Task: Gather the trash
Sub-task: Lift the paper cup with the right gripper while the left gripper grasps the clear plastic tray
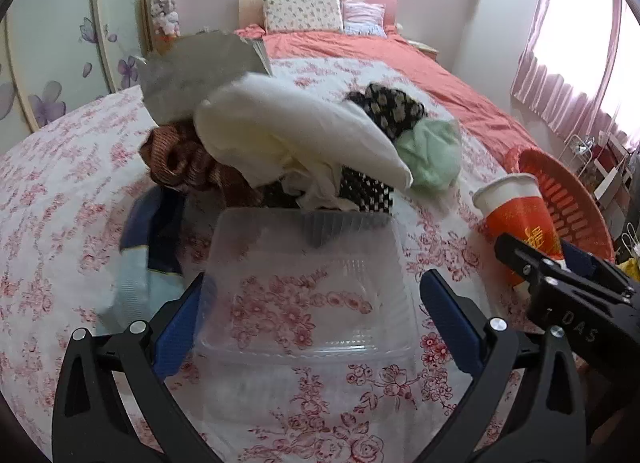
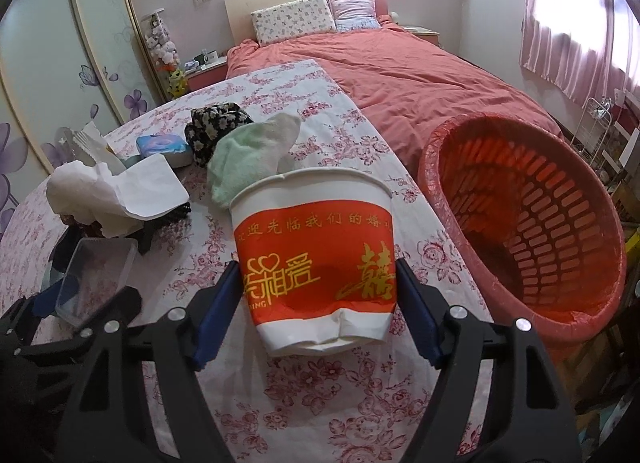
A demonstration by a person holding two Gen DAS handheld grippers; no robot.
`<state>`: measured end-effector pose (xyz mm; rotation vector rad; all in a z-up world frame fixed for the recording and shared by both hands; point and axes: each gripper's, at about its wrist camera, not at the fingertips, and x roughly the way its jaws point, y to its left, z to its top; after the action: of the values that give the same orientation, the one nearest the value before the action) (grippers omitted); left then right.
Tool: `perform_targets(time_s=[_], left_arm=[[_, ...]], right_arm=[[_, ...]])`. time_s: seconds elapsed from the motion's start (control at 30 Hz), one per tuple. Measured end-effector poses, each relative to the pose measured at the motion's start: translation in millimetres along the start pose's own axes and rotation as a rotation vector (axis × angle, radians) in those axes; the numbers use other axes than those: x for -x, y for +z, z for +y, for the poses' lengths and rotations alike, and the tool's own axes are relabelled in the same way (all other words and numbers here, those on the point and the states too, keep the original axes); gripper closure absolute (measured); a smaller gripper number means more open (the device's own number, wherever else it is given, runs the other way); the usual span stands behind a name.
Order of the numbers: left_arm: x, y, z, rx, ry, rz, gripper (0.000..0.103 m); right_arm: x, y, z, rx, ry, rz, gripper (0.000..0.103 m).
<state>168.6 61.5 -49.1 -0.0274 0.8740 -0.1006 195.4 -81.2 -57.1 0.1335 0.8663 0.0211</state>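
A clear plastic food container (image 1: 308, 295) lies on the floral bedspread between the blue pads of my left gripper (image 1: 316, 311), which closes on its sides. It also shows in the right wrist view (image 2: 96, 275). My right gripper (image 2: 318, 303) is shut on a red and white paper cup (image 2: 316, 263), dented at its base; the cup also shows in the left wrist view (image 1: 516, 215). A red slotted basket (image 2: 532, 219) with a red liner stands just right of the cup. Crumpled white paper (image 2: 116, 191) lies on the clothes pile.
A pile of clothes (image 1: 280, 151) lies behind the container: brown, white, green and black patterned pieces. A blue tissue box (image 2: 164, 147) sits further back. The bed with a red cover (image 2: 400, 75) runs behind, wardrobe doors at left, curtains at right.
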Motion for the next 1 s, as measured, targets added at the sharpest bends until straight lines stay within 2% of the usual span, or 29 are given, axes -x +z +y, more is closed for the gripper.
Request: perform_targets(time_s=[0.1, 0.4, 0.6, 1.0], left_arm=[[-5, 2, 3, 0.009, -0.009, 0.026, 0.012], [1, 2, 8, 0.038, -0.025, 0.001, 0.012], [21, 1, 6, 0.024, -0.035, -0.048, 0.012], [46, 2, -21, -0.012, -0.107, -0.107, 0.012]], right_arm=[[0, 0, -1, 0.003, -0.005, 0.0, 0.03], [2, -1, -4, 0.002, -0.009, -0.002, 0.03], [16, -2, -8, 0.006, -0.01, -0.028, 0.03], [50, -4, -30, -0.009, -0.026, -0.095, 0.03]])
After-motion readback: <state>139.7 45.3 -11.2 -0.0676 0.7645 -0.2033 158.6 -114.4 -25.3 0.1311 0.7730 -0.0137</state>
